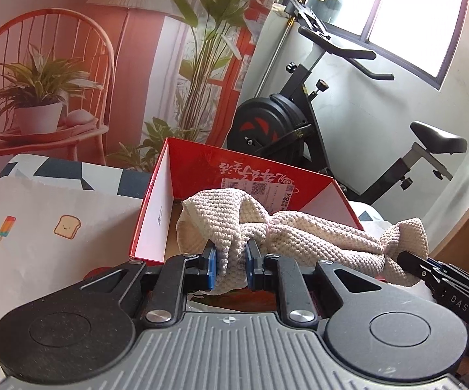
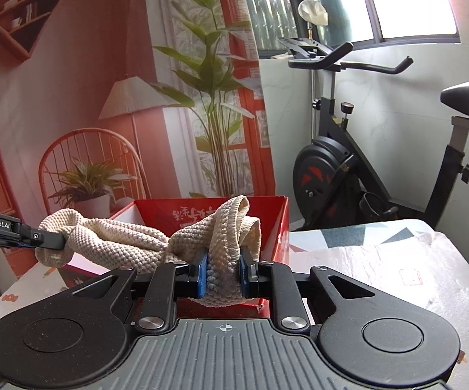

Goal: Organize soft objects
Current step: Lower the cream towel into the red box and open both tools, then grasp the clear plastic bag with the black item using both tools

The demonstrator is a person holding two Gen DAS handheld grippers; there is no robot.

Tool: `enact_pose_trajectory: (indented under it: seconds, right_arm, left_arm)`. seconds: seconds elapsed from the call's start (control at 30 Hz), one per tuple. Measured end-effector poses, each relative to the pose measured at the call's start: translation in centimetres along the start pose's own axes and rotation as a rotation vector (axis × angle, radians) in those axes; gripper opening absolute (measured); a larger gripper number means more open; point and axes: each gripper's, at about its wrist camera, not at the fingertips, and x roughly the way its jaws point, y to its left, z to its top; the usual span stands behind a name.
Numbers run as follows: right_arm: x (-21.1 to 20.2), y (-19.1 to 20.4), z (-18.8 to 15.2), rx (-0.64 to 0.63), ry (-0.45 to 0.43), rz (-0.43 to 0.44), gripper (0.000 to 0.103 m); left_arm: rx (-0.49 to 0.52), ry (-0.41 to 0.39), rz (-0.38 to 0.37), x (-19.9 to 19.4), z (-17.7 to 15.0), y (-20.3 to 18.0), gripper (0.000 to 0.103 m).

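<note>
Two hand-held grippers hold one cream knitted cloth (image 1: pixel 299 230) between them, lifted in front of a single open red box (image 1: pixel 198 175). The left gripper (image 1: pixel 231 260) points forward and slightly up, its blue pads (image 1: pixel 210 266) clamped on a bunched fold at one end of the cloth. The right gripper (image 2: pixel 223 273) is level beside it, its own blue pads (image 2: pixel 202 276) pinching the other end. Each gripper appears in the other's view, squeezing the cloth from the side: the right at the far right of the left camera, the left at the far left of the right camera. The cloth sags in a twisted band between them, above the box's near edge. The box sits on one table (image 2: pixel 380 260) covered with a pale patterned sheet. One black exercise bike (image 2: pixel 348 162) stands behind.
</note>
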Motion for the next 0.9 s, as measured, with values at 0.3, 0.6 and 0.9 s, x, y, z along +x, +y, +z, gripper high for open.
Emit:
enact_pose_trajectory:
  seconds: [0.3, 0.6, 0.9]
  right_arm:
    - [3.4, -0.3, -0.2, -0.010, 0.017, 0.007, 0.018]
    - [4.5, 0.0, -1.0, -0.036, 0.033, -0.019, 0.033]
    - [0.5, 0.2, -2.6, 0.024, 0.011, -0.011, 0.034]
  left_arm:
    - [0.040, 0.029, 0.050, 2.6, 1.5, 0.4, 0.020]
    - [0.051, 0.027, 0.075, 3.0, 1.4, 1.3, 0.050]
    - [0.082, 0.022, 0.053, 0.1, -0.5, 1.0, 0.050]
